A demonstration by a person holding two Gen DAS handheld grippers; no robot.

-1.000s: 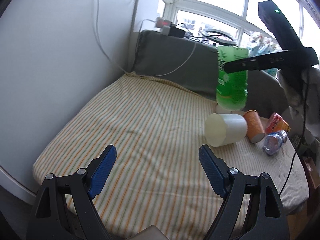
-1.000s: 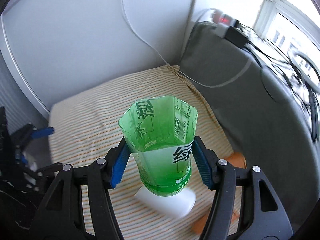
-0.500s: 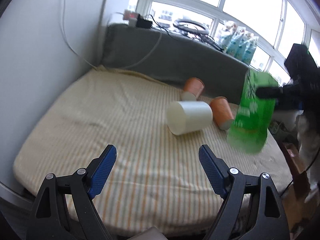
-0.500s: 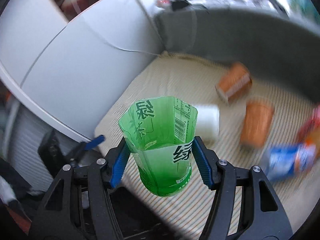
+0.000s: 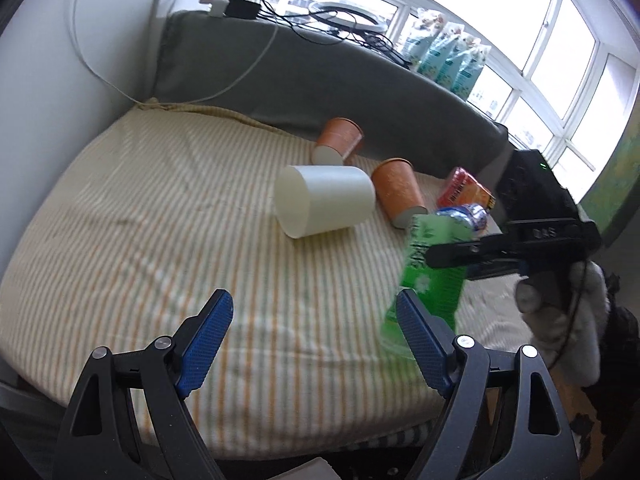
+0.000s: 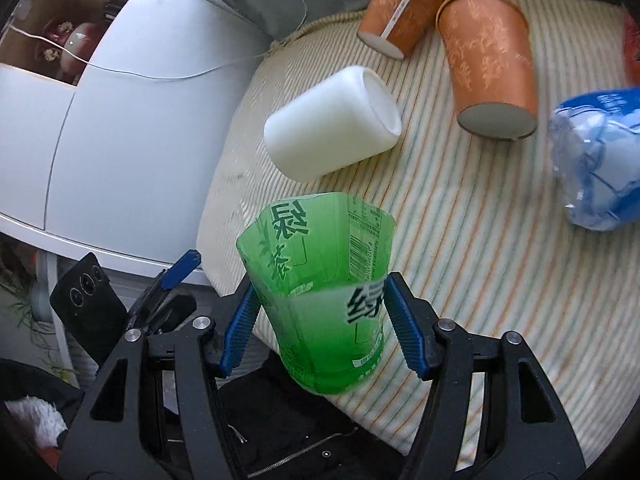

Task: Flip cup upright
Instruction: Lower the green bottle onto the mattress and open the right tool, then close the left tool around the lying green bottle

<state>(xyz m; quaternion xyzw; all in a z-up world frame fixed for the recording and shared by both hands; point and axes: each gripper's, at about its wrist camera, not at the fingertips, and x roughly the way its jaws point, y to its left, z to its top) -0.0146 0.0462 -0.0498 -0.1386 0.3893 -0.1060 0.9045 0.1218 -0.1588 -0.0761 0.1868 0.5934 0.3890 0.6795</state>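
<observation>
Green cup (image 6: 320, 300) clamped (right jaws).

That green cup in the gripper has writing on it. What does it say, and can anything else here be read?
"绿茶" and a second "绿", dark characters on the green cup held by the right gripper.
Barcode and fine print near the green cup's rim: too small to read.
Markings on the right gripper's black body, left view: too blurred.
Blue wrapper and red packet: print unreadable.

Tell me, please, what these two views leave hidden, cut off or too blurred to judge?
- Green cup, left wrist view: motion-blurred; the right gripper crosses it and a left gripper finger covers its bottom.
- Blue bottle, right wrist view: blurred, cut off by the frame edge.
- White cup, left wrist view: its far end faces away.
- Red packet: print too small.
</observation>
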